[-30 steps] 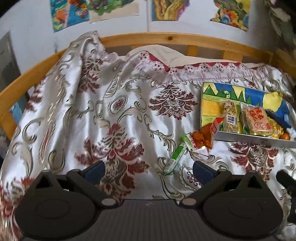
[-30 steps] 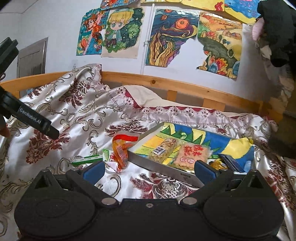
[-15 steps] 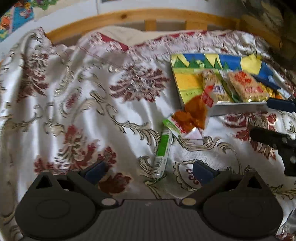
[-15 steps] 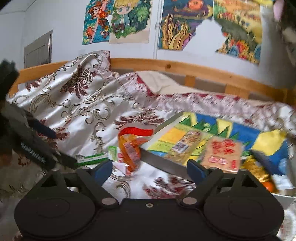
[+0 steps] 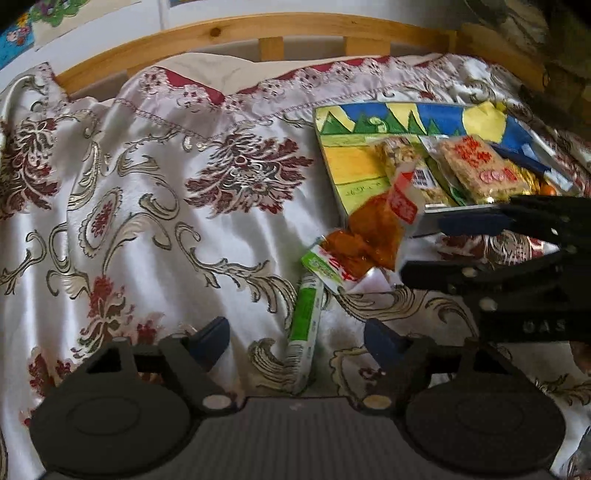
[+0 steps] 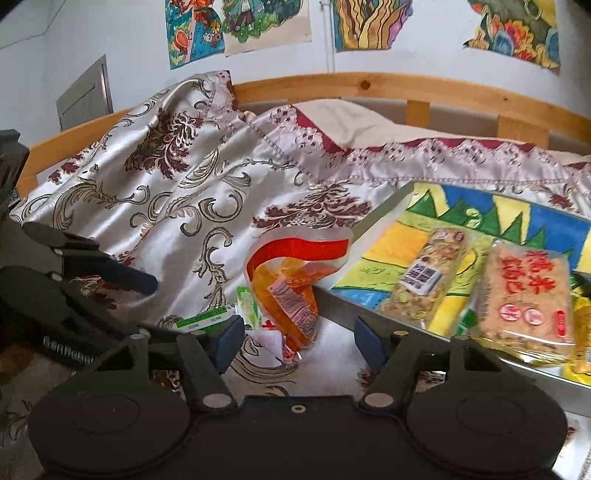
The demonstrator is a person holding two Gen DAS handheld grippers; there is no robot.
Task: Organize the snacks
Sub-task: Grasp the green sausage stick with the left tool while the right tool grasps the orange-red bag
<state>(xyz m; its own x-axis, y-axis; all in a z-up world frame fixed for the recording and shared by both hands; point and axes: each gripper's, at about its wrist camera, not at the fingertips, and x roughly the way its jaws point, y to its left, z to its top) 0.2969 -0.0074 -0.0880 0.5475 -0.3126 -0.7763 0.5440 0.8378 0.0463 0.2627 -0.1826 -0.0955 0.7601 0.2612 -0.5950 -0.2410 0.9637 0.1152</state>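
A painted tray (image 5: pixel 354 166) (image 6: pixel 413 236) lies on the bed and holds a nut bar (image 6: pixel 424 273) and a rice cracker pack (image 6: pixel 524 295). An orange snack bag (image 5: pixel 373 229) (image 6: pixel 291 291) leans on the tray's near corner. A green stick pack (image 5: pixel 306 325) (image 6: pixel 207 319) lies on the cloth beside it. My left gripper (image 5: pixel 295 341) is open, straddling the green stick pack's near end. My right gripper (image 6: pixel 299 339) is open, just in front of the orange bag.
A patterned satin cover (image 5: pixel 147 206) drapes the bed. A wooden headboard rail (image 5: pixel 258 29) runs along the back. A small green-and-white packet (image 5: pixel 325 266) lies under the orange bag. The right gripper's body (image 5: pixel 517 266) reaches in from the right.
Both grippers have moved closer to the snacks. The left one now frames the green stick pack; the right one has come down near the orange bag by the tray corner.
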